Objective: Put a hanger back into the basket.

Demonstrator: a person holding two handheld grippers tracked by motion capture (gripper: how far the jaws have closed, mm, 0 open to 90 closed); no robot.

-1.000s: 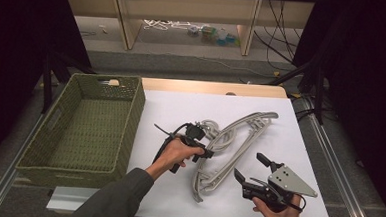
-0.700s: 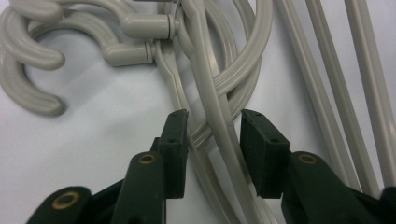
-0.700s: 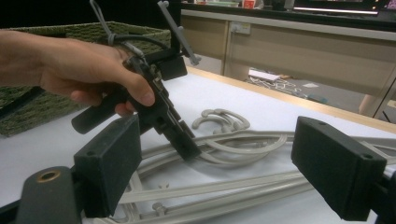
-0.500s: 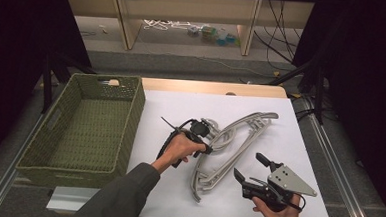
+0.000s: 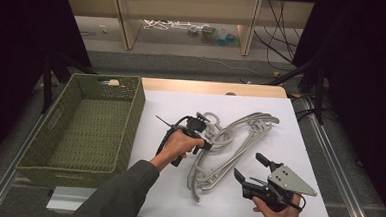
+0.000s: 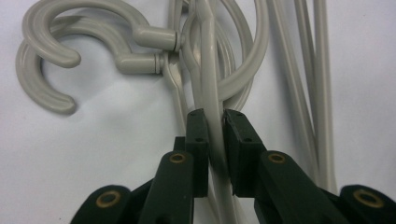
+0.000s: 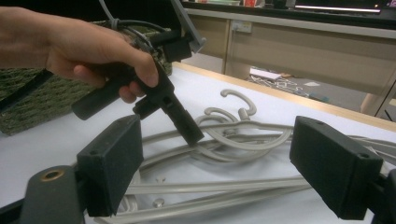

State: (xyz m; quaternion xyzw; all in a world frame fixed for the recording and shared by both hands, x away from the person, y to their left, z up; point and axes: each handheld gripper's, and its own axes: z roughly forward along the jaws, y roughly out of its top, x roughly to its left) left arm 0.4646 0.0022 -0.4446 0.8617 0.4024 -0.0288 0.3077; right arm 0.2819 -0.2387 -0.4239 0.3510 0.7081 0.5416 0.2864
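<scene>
Several grey plastic hangers (image 5: 239, 133) lie in a tangled pile in the middle of the white table (image 5: 176, 200). My left gripper (image 5: 207, 145) points down into the pile just below the hooks (image 6: 93, 42). Its jaws have just been closing and are now shut on one thin hanger bar (image 6: 210, 84), which runs between the pads (image 6: 198, 135). The right gripper view shows this left gripper (image 7: 192, 136) with its tip on the hangers (image 7: 243, 140). My right gripper (image 5: 250, 167) rests near the front edge of the table, open (image 7: 215, 163), with nothing between its pads.
A green woven basket (image 5: 136, 116) stands on the left of the table, beside the left hand; its side also appears in the right gripper view (image 7: 28, 109). Behind the table are wooden shelf legs (image 5: 127, 27) and cables on the floor.
The left hand and its gripper have shifted slightly over the hangers near the hooks. The right gripper has stayed where it was.
</scene>
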